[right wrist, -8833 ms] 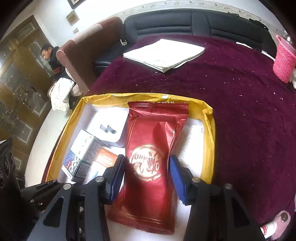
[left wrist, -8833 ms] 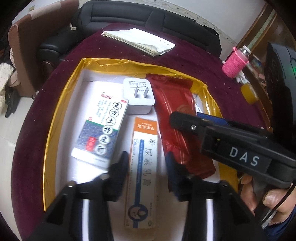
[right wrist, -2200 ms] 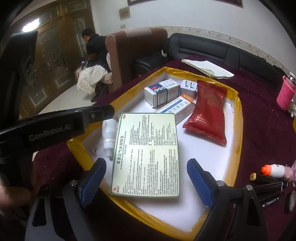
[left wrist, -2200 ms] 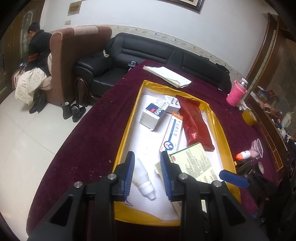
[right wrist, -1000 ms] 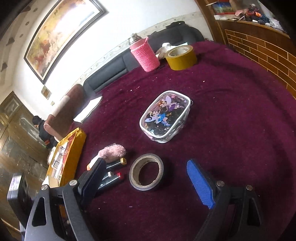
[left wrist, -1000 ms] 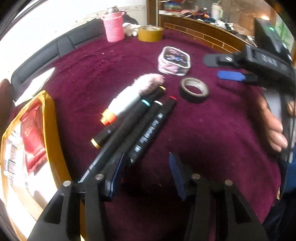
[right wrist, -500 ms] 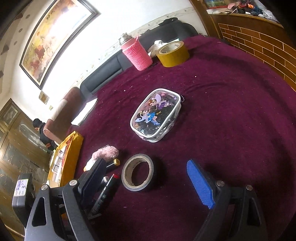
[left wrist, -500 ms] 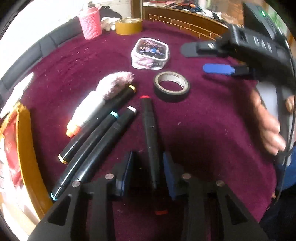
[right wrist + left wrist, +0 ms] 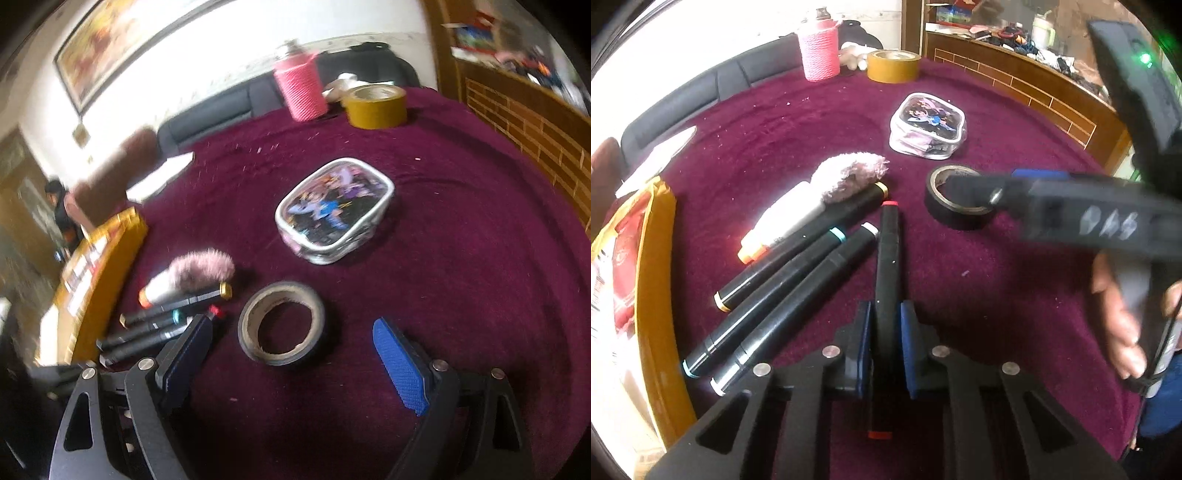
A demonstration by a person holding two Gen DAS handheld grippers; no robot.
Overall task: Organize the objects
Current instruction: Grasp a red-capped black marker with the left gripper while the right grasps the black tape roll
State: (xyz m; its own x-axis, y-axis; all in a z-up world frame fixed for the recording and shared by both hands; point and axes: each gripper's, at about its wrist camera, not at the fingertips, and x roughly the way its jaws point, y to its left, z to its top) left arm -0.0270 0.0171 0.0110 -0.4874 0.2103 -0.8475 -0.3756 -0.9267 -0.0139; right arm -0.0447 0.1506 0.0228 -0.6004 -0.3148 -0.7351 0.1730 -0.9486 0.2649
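Red-capped marker sits clamped in the left gripper jaws, its lower barrel hidden; right gripper jaws gape.

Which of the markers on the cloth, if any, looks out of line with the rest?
The red-capped marker does: it points straight up the left wrist view, splayed from the three parallel markers beside it. The left gripper is shut on it.

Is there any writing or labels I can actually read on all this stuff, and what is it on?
None reads clearly.
Right gripper: three pale letters on its body, too blurred to read.
Black tape roll: faint print inside the core, illegible.
Cartoon pouch: a picture, no readable words.
Boxes in the yellow tray: print too small.
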